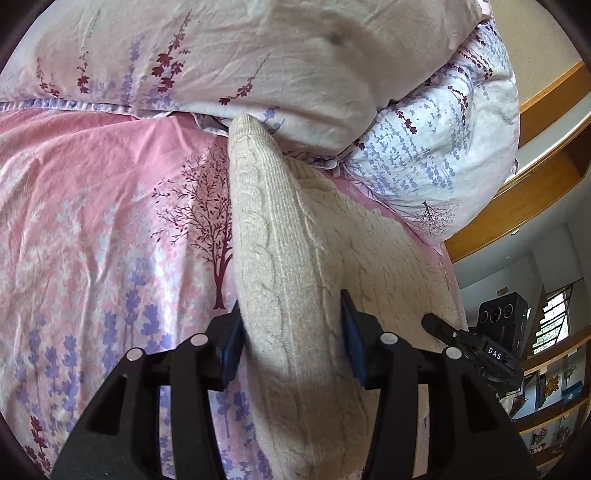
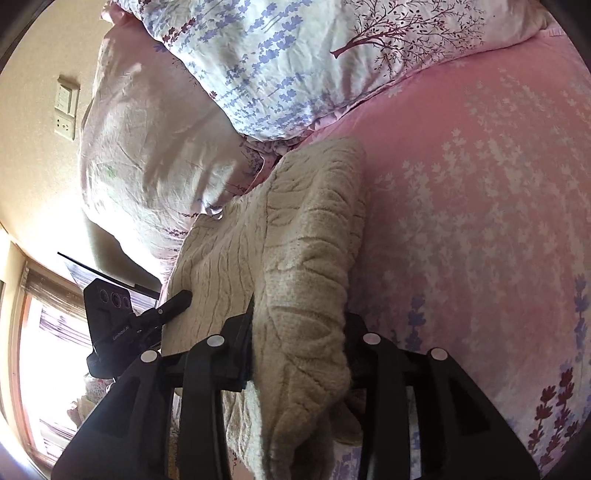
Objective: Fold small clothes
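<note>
Fingers (image 1: pixel 349 332) of both grippers are clamped on a cream sweater (image 1: pixel 295 258) lifted off the bed (image 1: pixel 92 221); mid-fold, laying down is called for next.

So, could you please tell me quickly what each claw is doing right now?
Left claw: shut on the cream knit sweater.
Right claw: shut on the same sweater.

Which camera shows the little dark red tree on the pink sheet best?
The left wrist view. The tree print stands whole on the pink sheet, just left of the cream knitted garment between the left gripper fingers. The right wrist view shows no such tree on the sheet, only one on the pillow.
</note>
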Tool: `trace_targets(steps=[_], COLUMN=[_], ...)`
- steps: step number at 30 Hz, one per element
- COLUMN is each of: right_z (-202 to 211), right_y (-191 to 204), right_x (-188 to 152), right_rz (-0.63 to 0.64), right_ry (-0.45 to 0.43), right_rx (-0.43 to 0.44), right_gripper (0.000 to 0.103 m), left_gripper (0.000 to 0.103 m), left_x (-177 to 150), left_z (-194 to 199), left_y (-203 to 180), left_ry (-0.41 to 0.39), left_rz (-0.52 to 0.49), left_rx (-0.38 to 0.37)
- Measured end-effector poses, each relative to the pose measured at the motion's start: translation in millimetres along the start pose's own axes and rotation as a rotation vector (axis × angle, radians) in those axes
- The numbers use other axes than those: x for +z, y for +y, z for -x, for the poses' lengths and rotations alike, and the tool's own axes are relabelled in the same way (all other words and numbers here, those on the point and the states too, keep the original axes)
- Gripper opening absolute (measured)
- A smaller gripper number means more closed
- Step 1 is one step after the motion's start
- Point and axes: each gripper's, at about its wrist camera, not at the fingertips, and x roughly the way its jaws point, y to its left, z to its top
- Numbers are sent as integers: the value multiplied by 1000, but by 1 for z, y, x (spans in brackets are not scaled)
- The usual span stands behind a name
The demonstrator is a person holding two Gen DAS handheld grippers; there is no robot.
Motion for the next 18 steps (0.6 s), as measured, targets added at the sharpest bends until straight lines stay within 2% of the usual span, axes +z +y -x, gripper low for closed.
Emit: trace_targets(steps=[3,4,8,11,12,13,14,18], right_z=[17,25,36,21,15,8,2,9], right_y=[-2,-4,-16,-18,-18,-18,-16,-5], right_x=[6,10,28,40,43,45,47,51], right_rz=[-4,-11,-75,-94,-101,-103,-89,-5], right_ry=[-32,-58,-105,-84,-70,-52,-43,-135], right_rx=[-12,-12,21,17,18,24,19,-53], right_gripper=[57,60,60,58,47,22,14,10], left_gripper=[55,57,66,71,71,71,71,71], left_x=[-2,-3,-10,-22,-26,-31,-35,-45], left_z=[23,32,61,63,59,56,51,28], left_y=[-2,-3,-27,-52,-61,-67,-73,-81], left_ry=[-60,-85,-195,-200,-187,-175,-158,-117], left_rz=[-19,-27,-89,-162,-188,-209,-232,-288], left_rx=[42,54,78,68,66,67,73,131])
